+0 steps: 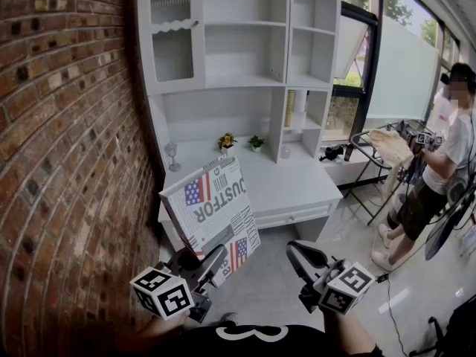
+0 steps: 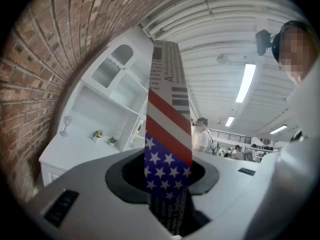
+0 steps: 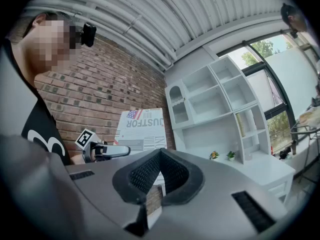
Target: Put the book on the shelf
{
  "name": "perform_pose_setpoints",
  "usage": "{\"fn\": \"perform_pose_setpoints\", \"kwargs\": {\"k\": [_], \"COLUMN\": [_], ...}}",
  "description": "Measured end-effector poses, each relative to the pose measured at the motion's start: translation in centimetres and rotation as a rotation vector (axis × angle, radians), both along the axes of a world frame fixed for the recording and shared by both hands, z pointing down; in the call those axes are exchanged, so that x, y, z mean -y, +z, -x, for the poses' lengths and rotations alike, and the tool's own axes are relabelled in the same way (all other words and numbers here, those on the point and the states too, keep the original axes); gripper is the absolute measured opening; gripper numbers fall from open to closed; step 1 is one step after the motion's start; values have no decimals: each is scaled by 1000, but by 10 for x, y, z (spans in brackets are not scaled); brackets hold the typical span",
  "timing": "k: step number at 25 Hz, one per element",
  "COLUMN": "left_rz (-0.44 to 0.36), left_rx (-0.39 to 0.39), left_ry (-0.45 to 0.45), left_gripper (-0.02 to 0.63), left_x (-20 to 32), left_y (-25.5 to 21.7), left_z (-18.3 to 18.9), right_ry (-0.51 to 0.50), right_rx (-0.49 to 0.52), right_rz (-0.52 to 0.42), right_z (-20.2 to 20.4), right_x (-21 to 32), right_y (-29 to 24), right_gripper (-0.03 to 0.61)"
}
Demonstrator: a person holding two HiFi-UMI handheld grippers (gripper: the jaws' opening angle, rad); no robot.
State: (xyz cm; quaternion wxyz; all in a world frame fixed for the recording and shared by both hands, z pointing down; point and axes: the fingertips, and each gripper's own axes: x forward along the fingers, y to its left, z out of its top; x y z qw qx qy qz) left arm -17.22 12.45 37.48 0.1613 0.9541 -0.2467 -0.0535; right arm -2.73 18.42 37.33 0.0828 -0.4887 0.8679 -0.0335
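The book (image 1: 212, 208) has a white cover with a flag print and large lettering. My left gripper (image 1: 210, 265) is shut on its lower edge and holds it upright and tilted, in front of the white shelf unit (image 1: 245, 43). The left gripper view has the book (image 2: 167, 134) edge-on, rising from between the jaws of the left gripper (image 2: 167, 178). My right gripper (image 1: 301, 255) hangs to the book's right, apart from it, shut with nothing in it. From the right gripper (image 3: 160, 171), the book (image 3: 140, 129) and the left gripper (image 3: 107, 151) lie to the left, the shelf unit (image 3: 215, 99) beyond.
A brick wall (image 1: 59, 162) runs close along the left. The shelf unit's desk top (image 1: 290, 188) carries two small plants (image 1: 227, 141) and a glass (image 1: 172, 156). A compartment holds upright books (image 1: 290, 108). A person (image 1: 439, 162) stands at a cart (image 1: 387, 146) to the right, by the windows.
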Motion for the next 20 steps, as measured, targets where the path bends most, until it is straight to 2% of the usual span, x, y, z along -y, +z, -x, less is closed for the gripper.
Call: {"fn": "perform_pose_setpoints", "kwargs": {"k": [5,9,20], "left_rz": [-8,-20,-21], "left_rx": [1,1,-25], "left_ry": [6,11,22], "left_gripper": [152,152,152], "left_x": [-13,-20,-25], "left_y": [-5,-9,-12], "left_z": [5,2,-1], "right_ry": [0,1,43], "right_rx": [22,2,41], "right_rz": [-1,-11,-17], "right_z": [10,6,-1], "right_x": [-16,-24,-33], "right_y": [-9,-9,-15], "right_gripper": [9,9,11]}}
